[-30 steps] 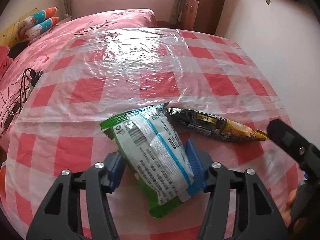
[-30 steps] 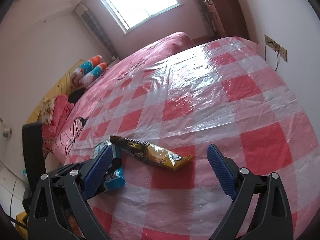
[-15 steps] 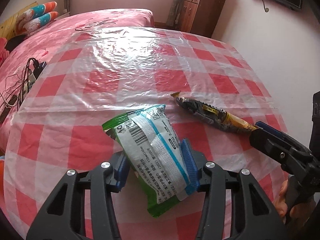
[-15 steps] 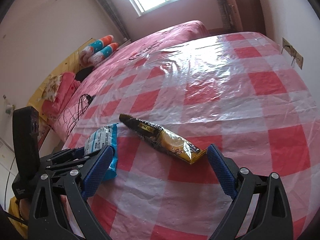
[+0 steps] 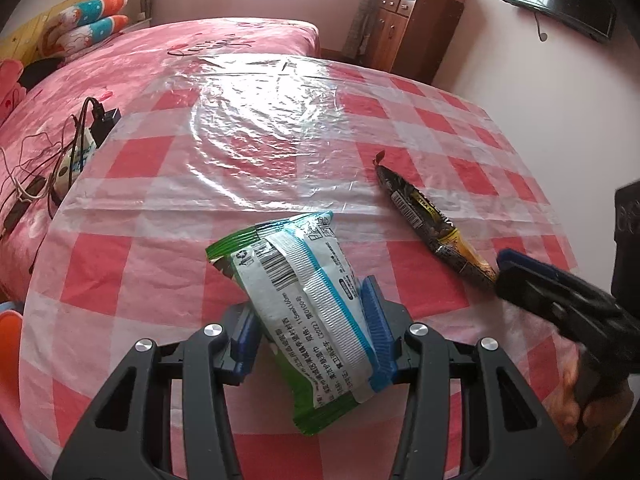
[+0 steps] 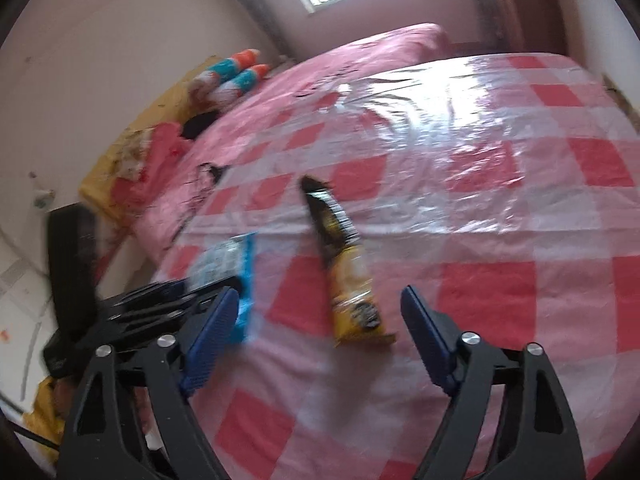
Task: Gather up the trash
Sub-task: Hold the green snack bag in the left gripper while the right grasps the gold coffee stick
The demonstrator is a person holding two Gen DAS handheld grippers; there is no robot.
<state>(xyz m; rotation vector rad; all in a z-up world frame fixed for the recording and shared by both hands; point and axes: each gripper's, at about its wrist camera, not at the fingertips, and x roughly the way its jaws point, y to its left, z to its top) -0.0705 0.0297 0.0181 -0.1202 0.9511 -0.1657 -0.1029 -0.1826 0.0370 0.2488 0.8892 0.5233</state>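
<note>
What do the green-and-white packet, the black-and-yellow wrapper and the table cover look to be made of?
Green-and-white packet: printed plastic film, probably; crimped seam, creases. Black-and-yellow wrapper: glossy film or foil laminate, crumpled. Checked table cover: thin clear plastic sheet over a checked cloth or print, wrinkled and shiny.

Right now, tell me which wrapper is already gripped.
The green-and-white plastic snack packet, clamped by the left gripper; the black-and-yellow wrapper lies loose on the table.

Both grippers match — the left gripper [image 5: 308, 336] and right gripper [image 6: 320, 340] have black skeletal arms, silver round screws and blue ribbed finger pads [image 5: 376, 328].
</note>
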